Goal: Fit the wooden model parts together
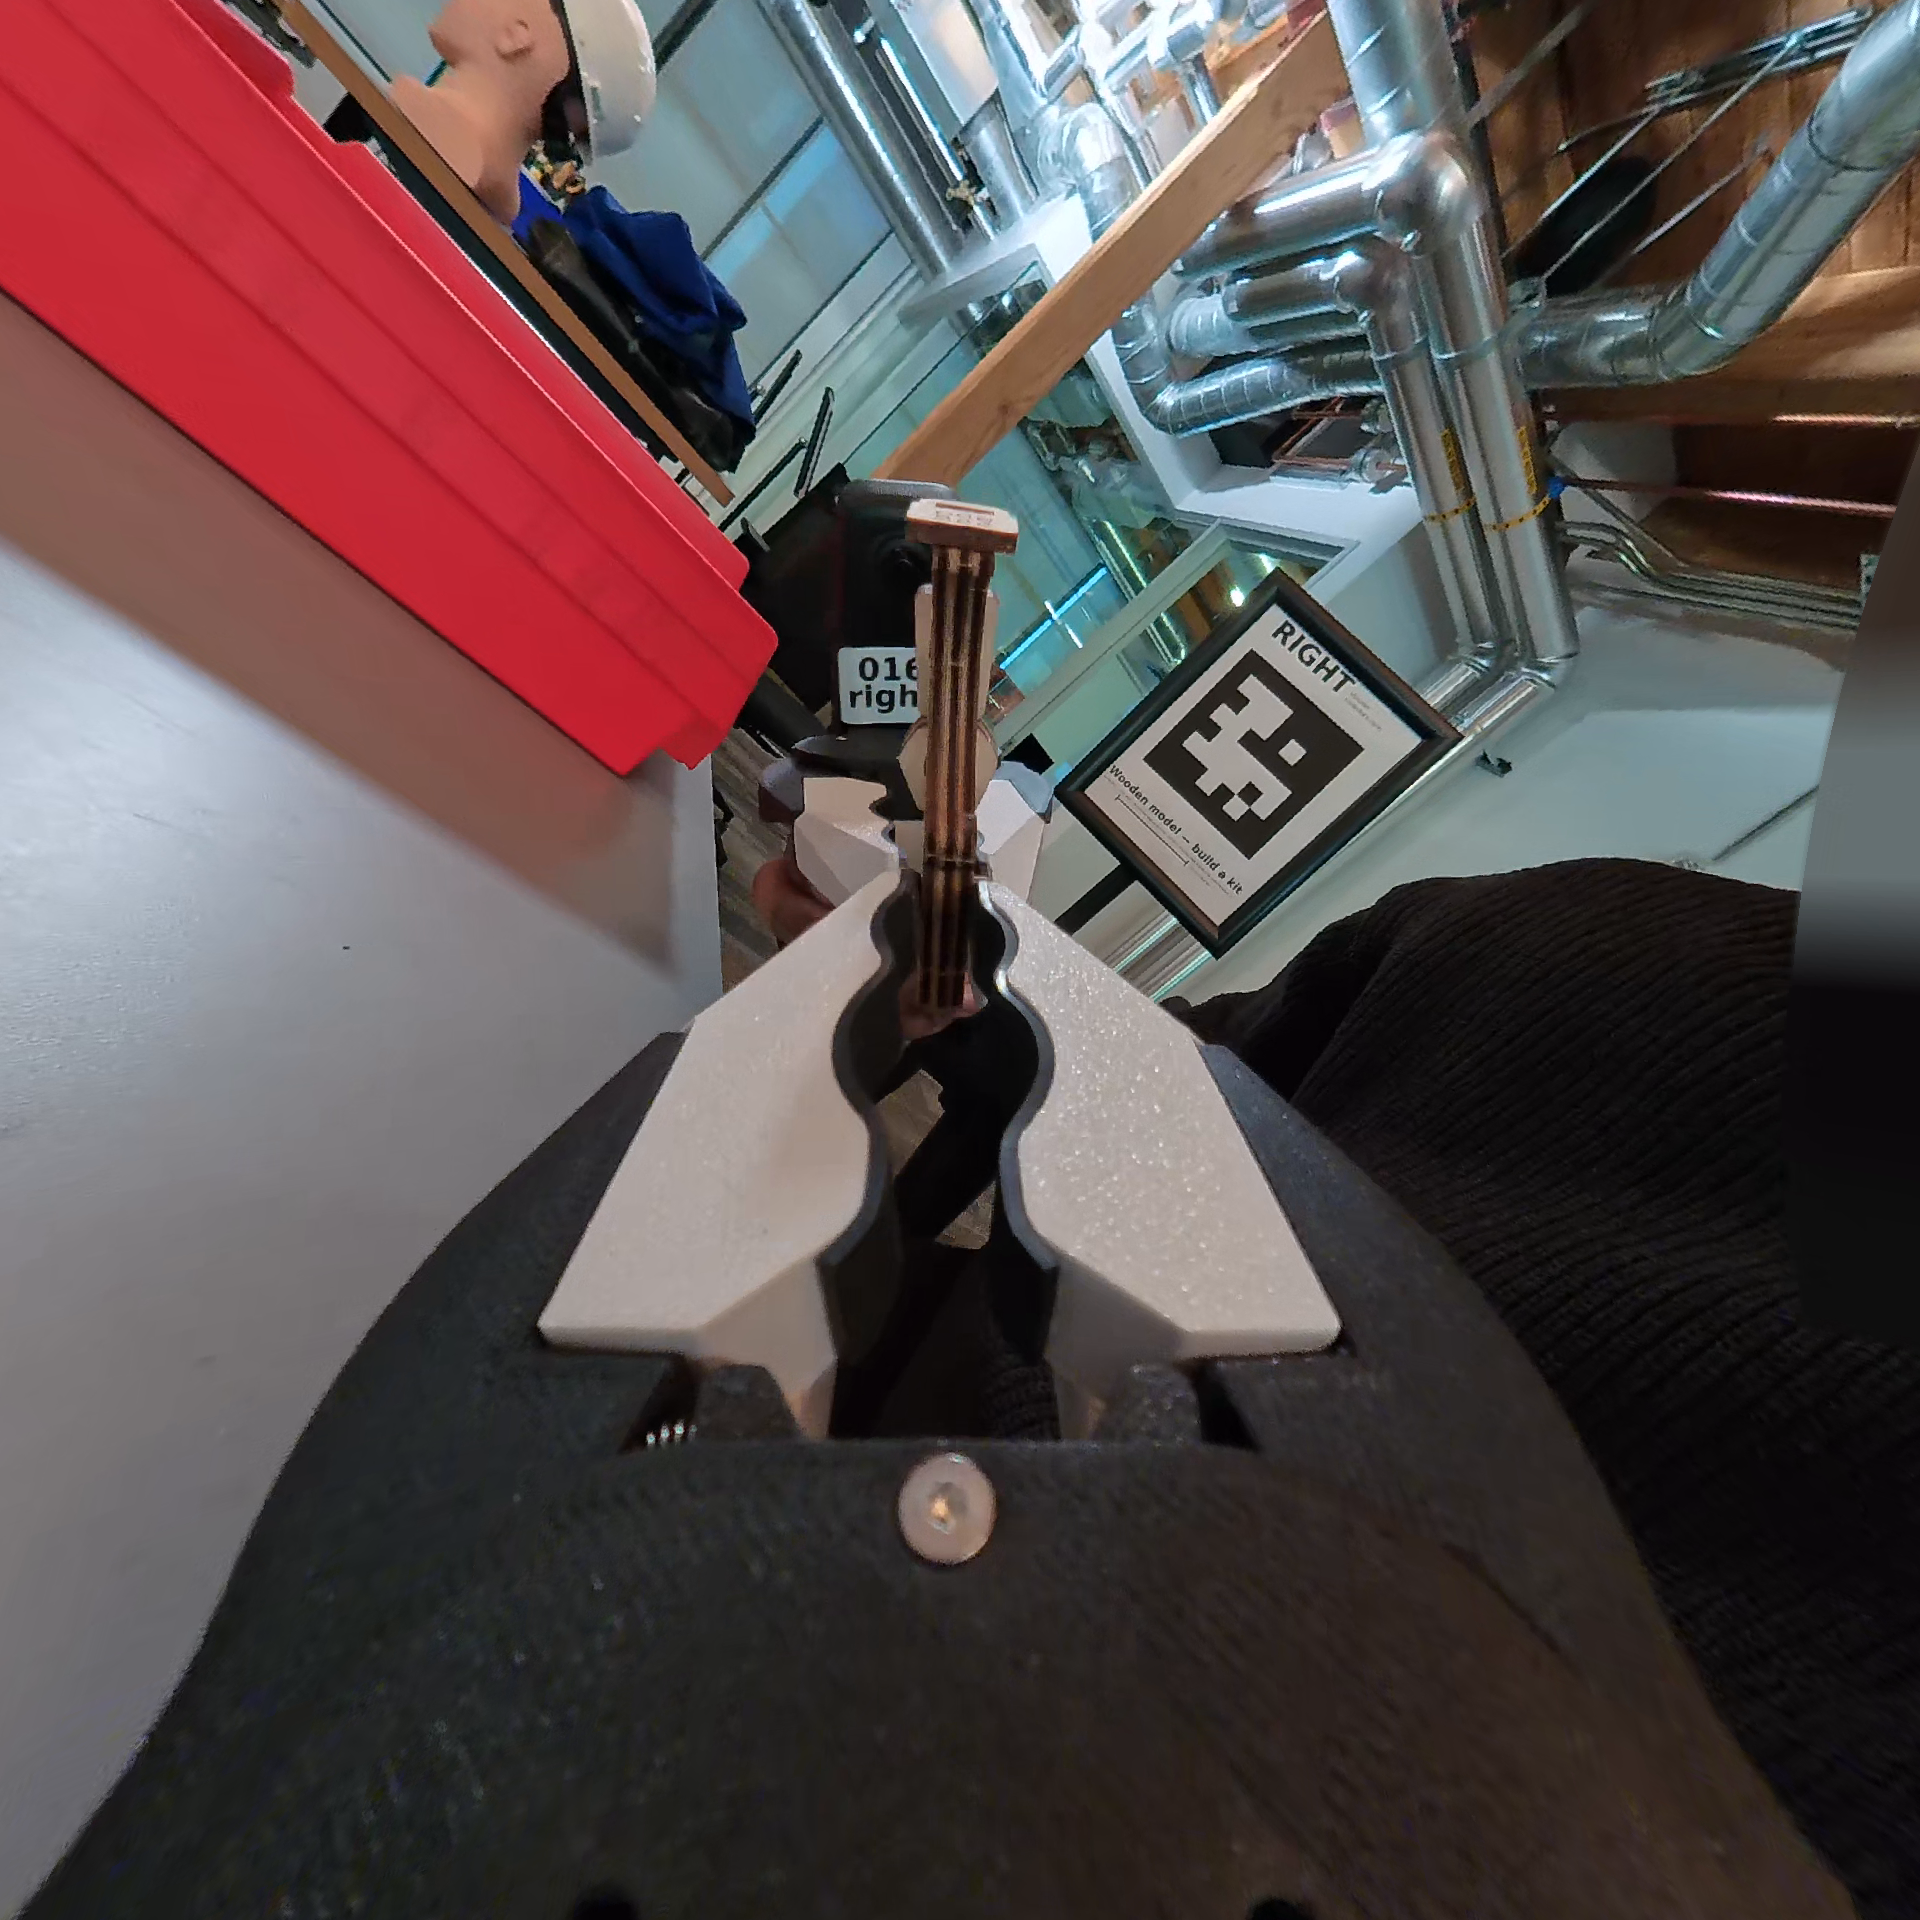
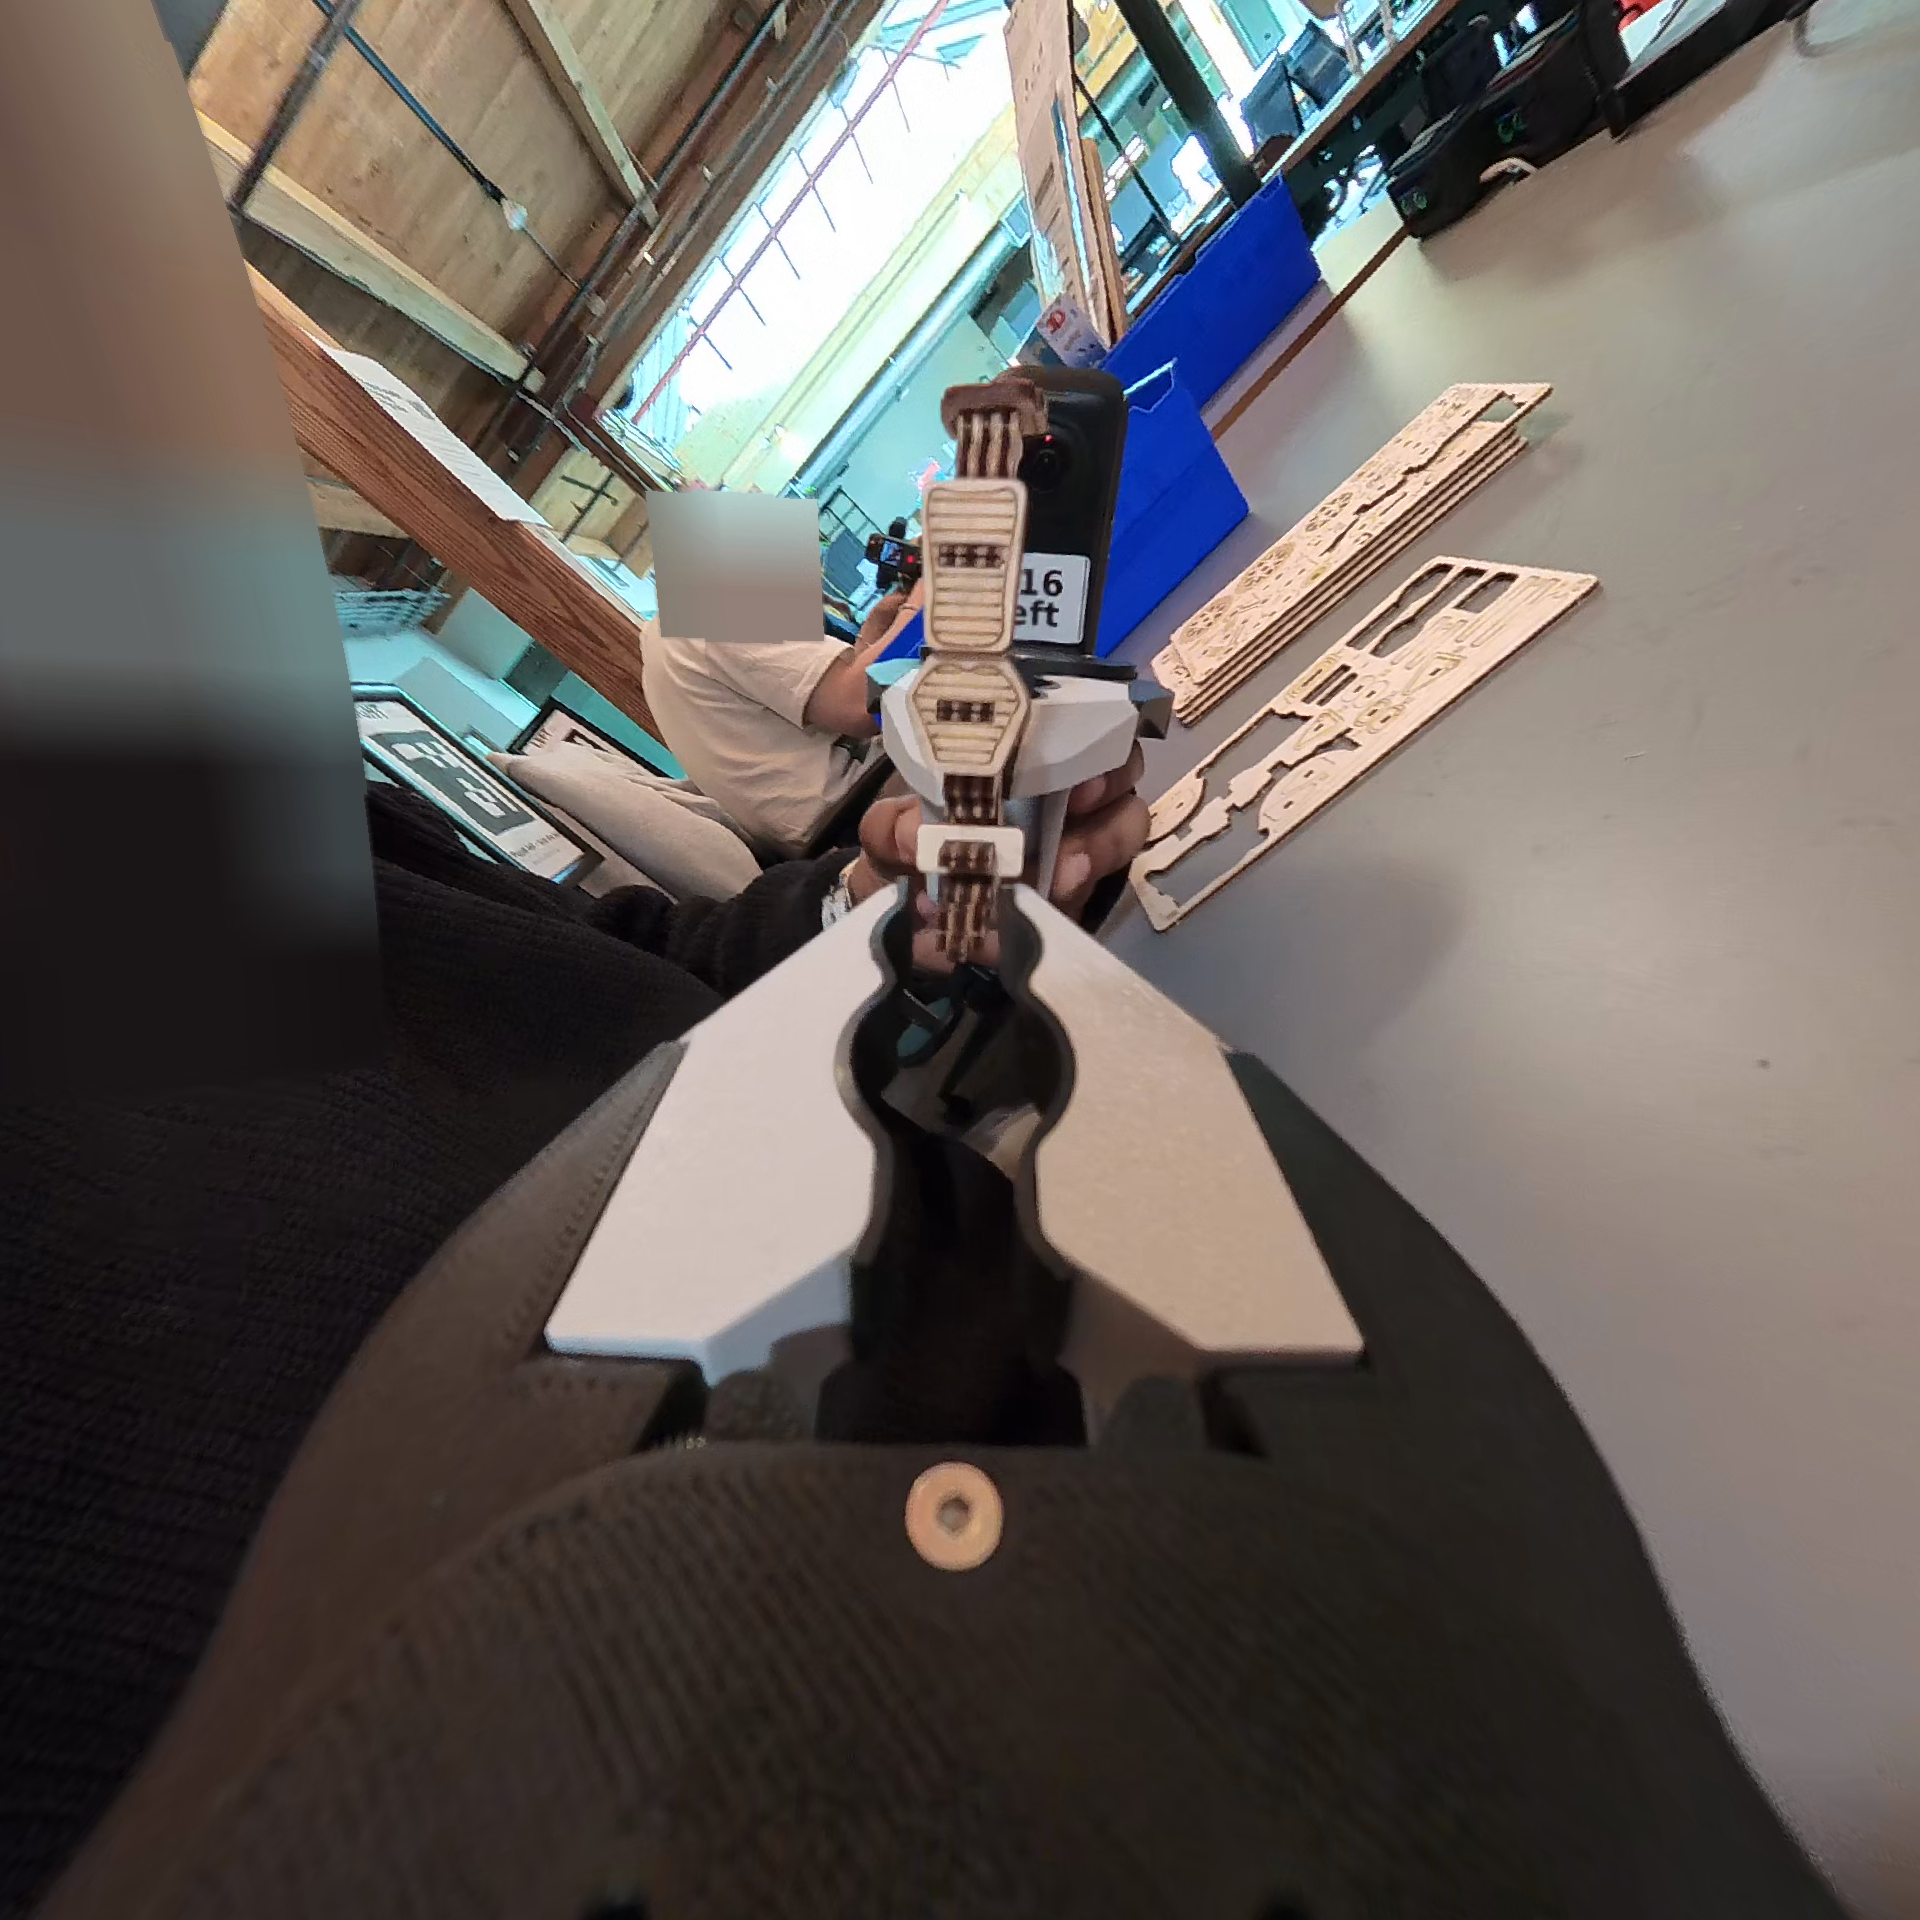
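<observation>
Plywood, laser-cut and scorched dark along its edges, makes up the slim wooden model assembly [image 2: 971, 665] held in mid-air between two hand-held grippers that face each other above a grey table [image 2: 1558, 935]. The right gripper [image 2: 968, 914] has its white jaws closed almost fully on the near end of the stacked strips; the left gripper [image 1: 951, 914] likewise pinches the piece between nearly shut jaws, so each tool grips one end — a two-point hold that probably keeps the thin stack from twisting while parts are pressed home.

Seen edge-on from the left wrist, the assembly reads as several thin layers side by side, topped by a small pale cap. From the right wrist its broad face shows: two pale plates engraved with fine parallel lines, each slotted onto the dark ribs, and a small white collar [image 2: 971, 850] just above the jaws.

Off to the side on the table lie the flat sheets [image 2: 1351, 540] the pieces come from — one stack, and one sheet [image 2: 1382, 727] largely punched out. A red bin [image 1: 364, 395] sits at the table's edge, and a person in a pale shirt [image 2: 748, 727] sits beyond.
</observation>
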Tool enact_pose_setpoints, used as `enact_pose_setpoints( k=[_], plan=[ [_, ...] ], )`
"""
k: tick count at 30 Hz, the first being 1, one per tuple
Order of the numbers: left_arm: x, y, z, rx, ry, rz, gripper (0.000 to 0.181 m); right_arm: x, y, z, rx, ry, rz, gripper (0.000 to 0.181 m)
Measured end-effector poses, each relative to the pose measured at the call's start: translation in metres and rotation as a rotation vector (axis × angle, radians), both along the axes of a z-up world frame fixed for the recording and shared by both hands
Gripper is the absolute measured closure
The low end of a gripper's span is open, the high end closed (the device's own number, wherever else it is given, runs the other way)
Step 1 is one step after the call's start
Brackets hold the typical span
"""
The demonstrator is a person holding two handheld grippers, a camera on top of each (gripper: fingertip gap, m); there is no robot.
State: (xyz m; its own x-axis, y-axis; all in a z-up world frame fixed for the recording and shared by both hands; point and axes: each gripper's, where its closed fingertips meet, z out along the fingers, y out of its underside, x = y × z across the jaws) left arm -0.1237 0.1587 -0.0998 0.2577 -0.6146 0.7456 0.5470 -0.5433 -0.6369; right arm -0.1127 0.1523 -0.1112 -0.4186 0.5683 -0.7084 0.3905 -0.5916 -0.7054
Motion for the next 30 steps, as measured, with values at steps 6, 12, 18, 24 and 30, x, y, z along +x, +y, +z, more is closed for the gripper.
enact_pose_setpoints(
  k=[6, 12, 18, 24, 30],
  plan=[
    [0.002, 0.001, 0.0, -0.002, -0.01, 0.002, 0.175, 0.0, 0.0, -0.001, -0.001, -0.007, -0.002, 0.172],
    [0.0, 0.003, 0.001, -0.011, -0.062, 0.01, 0.17, -0.001, 0.003, 0.0, 0.017, 0.002, -0.022, 0.174],
    [0.004, 0.003, -0.002, -0.026, -0.048, -0.008, 0.164, 0.0, 0.009, 0.003, 0.006, 0.016, -0.047, 0.174],
    [0.009, 0.002, -0.005, -0.033, -0.046, -0.025, 0.171, -0.001, 0.008, -0.001, 0.058, -0.002, -0.053, 0.174],
    [0.008, 0.001, -0.007, -0.034, -0.01, -0.024, 0.175, -0.002, 0.006, -0.002, 0.074, 0.004, -0.053, 0.173]
  ],
)
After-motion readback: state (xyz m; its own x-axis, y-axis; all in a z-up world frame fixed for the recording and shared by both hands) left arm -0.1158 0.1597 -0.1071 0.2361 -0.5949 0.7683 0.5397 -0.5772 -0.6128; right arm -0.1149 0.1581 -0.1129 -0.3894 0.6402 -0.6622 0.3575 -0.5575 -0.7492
